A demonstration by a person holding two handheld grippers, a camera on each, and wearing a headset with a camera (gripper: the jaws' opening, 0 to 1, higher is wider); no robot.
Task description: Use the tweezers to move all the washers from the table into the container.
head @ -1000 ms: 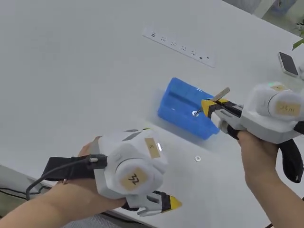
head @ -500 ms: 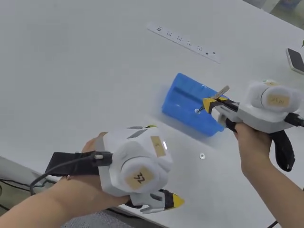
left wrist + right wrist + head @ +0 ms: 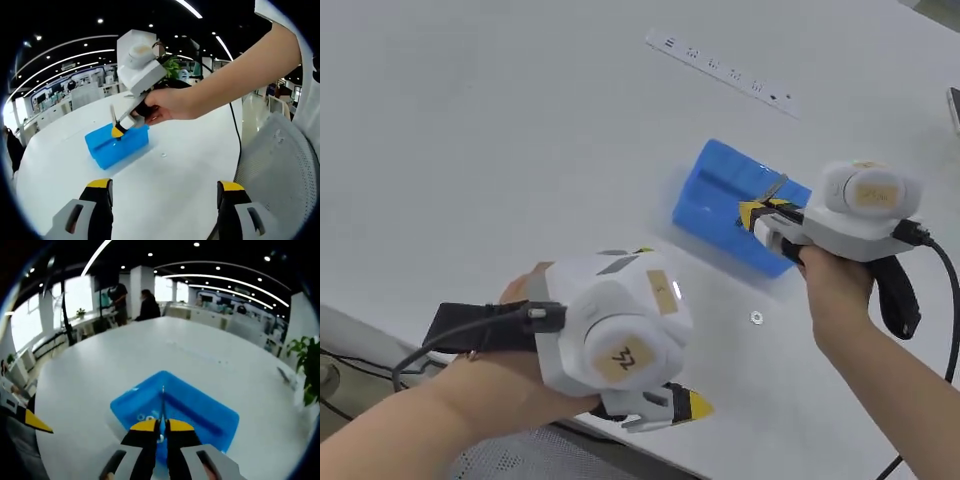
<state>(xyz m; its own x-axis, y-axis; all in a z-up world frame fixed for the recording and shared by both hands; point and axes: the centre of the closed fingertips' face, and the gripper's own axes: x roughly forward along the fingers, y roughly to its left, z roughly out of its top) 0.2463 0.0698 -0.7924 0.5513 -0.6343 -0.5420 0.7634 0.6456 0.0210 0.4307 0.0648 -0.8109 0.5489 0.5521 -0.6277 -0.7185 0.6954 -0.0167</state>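
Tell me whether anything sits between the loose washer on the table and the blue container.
Nothing visible does. The washer lies on bare table near the container, apart from it. The right gripper, shut on the tweezers, hangs over the container, above that path rather than in it.

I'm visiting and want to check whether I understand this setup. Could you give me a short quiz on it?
1. True or false: the left gripper is open and holds nothing.
2. The thin metal tweezers clamped in the right gripper point over: A) the blue plastic container, B) bare tabletop, C) the left gripper.
3. How many small metal washers lie on the white table outside the container?
Key: 1 true; 2 A; 3 one.
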